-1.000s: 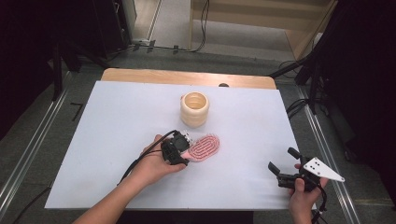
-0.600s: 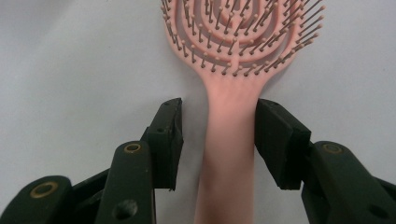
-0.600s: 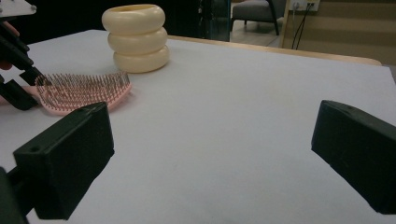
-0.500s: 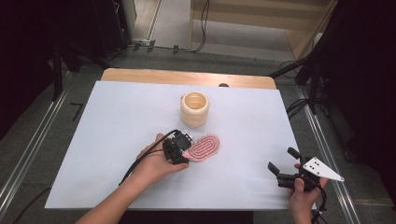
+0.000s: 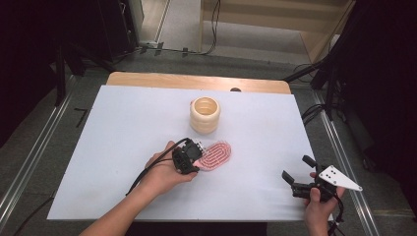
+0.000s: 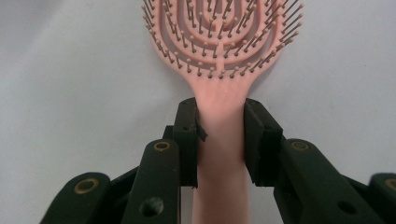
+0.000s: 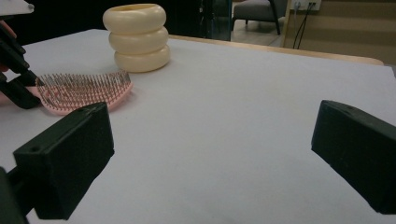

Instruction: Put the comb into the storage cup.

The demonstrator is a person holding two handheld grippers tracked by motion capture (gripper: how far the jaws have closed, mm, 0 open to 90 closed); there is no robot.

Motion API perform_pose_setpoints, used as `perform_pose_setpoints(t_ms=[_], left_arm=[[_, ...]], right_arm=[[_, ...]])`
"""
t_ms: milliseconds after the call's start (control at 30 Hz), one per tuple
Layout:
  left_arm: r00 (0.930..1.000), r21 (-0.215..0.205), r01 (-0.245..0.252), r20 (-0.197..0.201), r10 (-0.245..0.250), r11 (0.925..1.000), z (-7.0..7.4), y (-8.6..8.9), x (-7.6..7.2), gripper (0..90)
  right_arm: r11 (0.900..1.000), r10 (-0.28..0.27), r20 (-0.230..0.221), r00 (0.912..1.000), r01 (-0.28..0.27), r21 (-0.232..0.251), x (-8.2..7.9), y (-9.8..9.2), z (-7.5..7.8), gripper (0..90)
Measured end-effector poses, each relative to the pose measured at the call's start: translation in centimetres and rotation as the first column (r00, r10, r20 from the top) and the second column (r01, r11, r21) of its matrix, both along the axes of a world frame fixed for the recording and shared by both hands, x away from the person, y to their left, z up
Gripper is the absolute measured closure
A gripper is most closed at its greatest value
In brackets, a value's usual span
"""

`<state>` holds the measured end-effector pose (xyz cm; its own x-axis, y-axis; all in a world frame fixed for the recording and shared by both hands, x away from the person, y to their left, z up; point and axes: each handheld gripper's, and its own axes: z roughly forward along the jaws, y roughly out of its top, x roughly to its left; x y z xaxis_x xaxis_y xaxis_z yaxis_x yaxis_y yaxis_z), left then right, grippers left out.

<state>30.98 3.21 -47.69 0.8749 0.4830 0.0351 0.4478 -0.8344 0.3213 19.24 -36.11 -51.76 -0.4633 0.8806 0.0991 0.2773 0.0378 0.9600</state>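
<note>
- A pink hairbrush (image 5: 216,156) lies bristles up on the white table (image 5: 108,142), a little below the middle of the high view.
- The brush head points toward 2 o'clock and its handle runs back toward 8 o'clock into the left gripper (image 5: 189,158).
- In the left gripper view the left gripper (image 6: 219,135) has its two black jaws pressed against either side of the hairbrush (image 6: 219,51) at the handle, pinching it just below the bristled head.
- The left hand (image 5: 164,172) wraps that gripper from 7 o'clock, with a black cable trailing back along the forearm.
- A cream ribbed cup (image 5: 205,114), shaped like three stacked rings and open at the top, stands upright at 12 o'clock from the brush head, near it but not touching.
- In the right gripper view the cup (image 7: 136,37) sits at 11 o'clock, with the hairbrush (image 7: 84,93) just in front of it toward 9 o'clock.
- The right gripper (image 5: 299,178) sits near the table's edge at 4 o'clock from the brush, well apart from it.
- Its jaws are spread wide with only bare table between them, as the right gripper view (image 7: 210,158) shows.
- The right hand (image 5: 319,209) holds it from below, and a grey three-cornered plate rides on top.
</note>
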Motion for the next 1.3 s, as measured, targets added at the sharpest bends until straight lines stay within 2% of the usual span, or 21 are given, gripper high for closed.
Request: perform_pose_setpoints(t_ms=[133,333,700,1000,1067,1200,1300], left_arm=[[1.0,-0.001,0.005,-0.006,-0.005,1.0,0.0,0.1,0.1,70.2],[0.9989,-0.046,0.017,-0.044,-0.019,0.9988,0.1,0.7,0.4,70.3],[0.9995,-0.097,0.007,-0.03,-0.01,0.9953,0.1,1.5,0.3,70.3],[0.9998,-0.144,-0.012,0.011,0.014,0.9896,0.3,2.2,0.0,70.3],[0.9994,-0.149,-0.007,0.031,0.012,0.9888,0.4,2.3,-0.1,70.4],[0.9991,-0.165,-0.004,0.04,0.011,0.9862,0.7,2.6,-0.1,70.3],[0.9981,-0.189,-0.006,0.06,0.018,0.9821,0.8,2.7,-0.2,70.3]], right_arm=[[1.0,0.002,0.001,1.0,-0.002,-0.005,0.0,0.0,0.0,0.0],[1.0,-0.001,-0.003,1.0,0.001,0.005,0.0,-0.1,0.0,0.0],[1.0,0.001,-0.002,1.0,-0.001,-0.004,0.0,0.0,0.0,0.0],[1.0,-0.003,-0.004,1.0,0.003,-0.005,0.1,0.0,0.0,0.0],[1.0,-0.003,-0.005,1.0,0.003,-0.005,0.1,0.0,0.0,0.0],[1.0,-0.006,-0.005,1.0,0.005,-0.006,0.1,0.0,0.0,0.0],[1.0,-0.006,-0.004,1.0,0.006,-0.007,0.0,0.1,0.0,0.0]])
